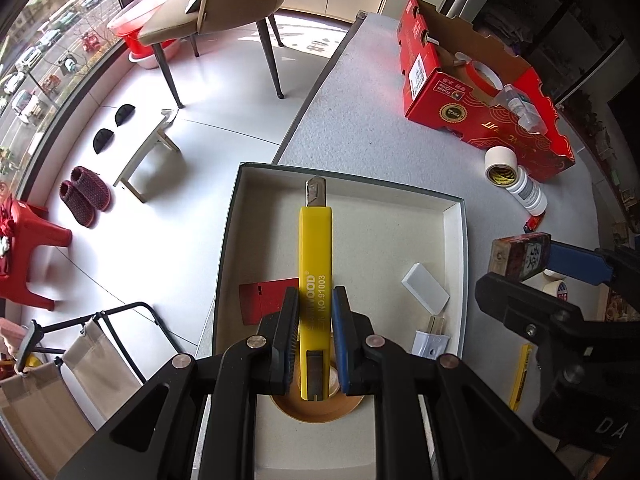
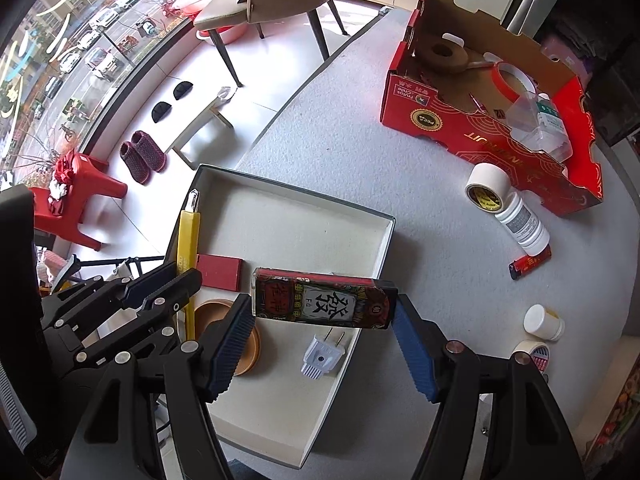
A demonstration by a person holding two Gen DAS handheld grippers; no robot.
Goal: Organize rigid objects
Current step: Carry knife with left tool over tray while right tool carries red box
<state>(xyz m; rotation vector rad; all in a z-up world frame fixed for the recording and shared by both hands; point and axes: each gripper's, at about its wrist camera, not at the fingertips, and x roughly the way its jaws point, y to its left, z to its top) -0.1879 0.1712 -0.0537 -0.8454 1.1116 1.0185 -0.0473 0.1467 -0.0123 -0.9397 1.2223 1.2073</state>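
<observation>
**Daylit fisheye views with strong edge distortion**

Both views are bright and evenly exposed. Daylight enters through the window (image 1: 48,60) at upper left, washing the floor (image 1: 224,92) near white and casting soft shadows beneath the chair (image 1: 224,8) and the small stool (image 1: 148,160). The table surface (image 2: 340,152) reads sharp. Straight lines bow toward the borders, and the corners fall into black vignette. The right edge is dim. The red stool (image 1: 32,248) at the left margin shows slight smear. Glare is mild on the yellow knife (image 1: 315,264).
</observation>
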